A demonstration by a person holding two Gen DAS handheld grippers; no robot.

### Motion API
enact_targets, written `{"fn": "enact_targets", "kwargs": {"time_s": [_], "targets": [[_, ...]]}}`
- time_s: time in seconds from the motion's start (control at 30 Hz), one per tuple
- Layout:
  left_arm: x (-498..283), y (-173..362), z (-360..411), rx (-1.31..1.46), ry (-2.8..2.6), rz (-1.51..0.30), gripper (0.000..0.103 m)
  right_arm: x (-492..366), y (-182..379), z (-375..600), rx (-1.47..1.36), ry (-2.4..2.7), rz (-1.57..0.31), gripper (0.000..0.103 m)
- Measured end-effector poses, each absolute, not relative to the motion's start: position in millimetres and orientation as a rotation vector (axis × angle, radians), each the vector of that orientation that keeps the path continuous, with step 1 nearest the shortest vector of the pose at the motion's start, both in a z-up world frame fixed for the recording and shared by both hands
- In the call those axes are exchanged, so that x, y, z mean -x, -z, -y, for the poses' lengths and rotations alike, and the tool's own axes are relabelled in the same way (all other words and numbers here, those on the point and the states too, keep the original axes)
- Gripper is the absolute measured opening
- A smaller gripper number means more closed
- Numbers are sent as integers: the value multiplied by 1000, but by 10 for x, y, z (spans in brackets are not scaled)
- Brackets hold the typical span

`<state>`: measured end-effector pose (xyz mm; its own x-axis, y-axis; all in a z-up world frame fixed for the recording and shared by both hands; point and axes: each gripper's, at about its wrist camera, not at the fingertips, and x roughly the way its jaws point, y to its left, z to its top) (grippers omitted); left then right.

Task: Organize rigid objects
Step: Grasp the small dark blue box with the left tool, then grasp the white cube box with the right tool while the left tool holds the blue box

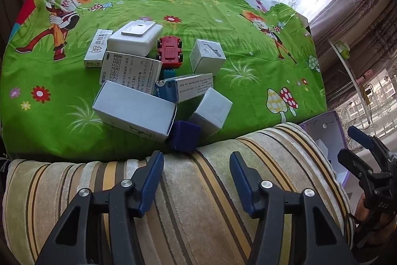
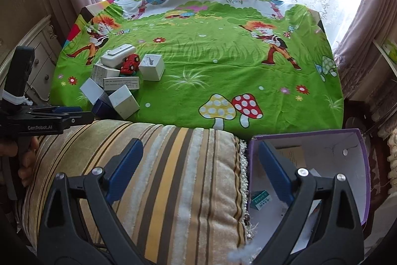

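Green cartoon-print cloth over table (image 2: 223, 71), one. Striped velvet cushion (image 2: 173, 178) along near edge, one. Purple-walled open cardboard box (image 2: 361, 165) beside cushion, one, already holding a few small cartons. Cluster of rigid objects at table's near-left: white and grey cardboard cartons, seven counted; white plastic lidded case (image 1: 135, 37), one; red toy car (image 1: 170, 51), one, upside down; dark blue cube (image 1: 184, 138), one, touching cushion edge. Left gripper (image 1: 196, 180): fingers parted, nothing between, above cushion short of the pile. Right gripper (image 2: 199, 170): fingers spread wide, empty, straddling cushion and box wall. Risk, judged: cartons lean on one another, so lifting one likely topples neighbours; smooth cardboard may slip from a partial pinch.
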<state>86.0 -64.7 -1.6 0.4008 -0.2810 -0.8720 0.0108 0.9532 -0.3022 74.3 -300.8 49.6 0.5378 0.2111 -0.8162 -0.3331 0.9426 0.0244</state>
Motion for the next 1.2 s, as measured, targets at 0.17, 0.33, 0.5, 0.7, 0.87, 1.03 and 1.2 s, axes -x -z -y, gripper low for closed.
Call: {"fn": "enact_targets", "kwargs": {"time_s": [0.17, 0.33, 0.5, 0.7, 0.87, 1.03, 1.2], "targets": [[-979, 99, 679, 251, 190, -1179, 49, -874, -424, 2792, 170, -379, -981, 95], [-1080, 163, 720, 227, 186, -1198, 48, -985, -370, 2638, 189, -402, -1003, 95], [-1178, 220, 750, 214, 187, -1212, 47, -1049, -331, 2521, 210, -419, -1012, 95], [-1258, 286, 707, 247, 188, -1216, 34, -1098, -278, 2384, 238, -440, -1029, 95], [-1211, 257, 649, 291, 194, -1191, 32, -1142, -234, 2197, 268, -476, -1039, 95], [-1081, 182, 489, 390, 201, -1140, 32, -1188, -159, 1996, 294, -512, -1066, 95], [-948, 65, 337, 488, 225, -1058, 32, -1258, -67, 1832, 314, -543, -1103, 95]]}}
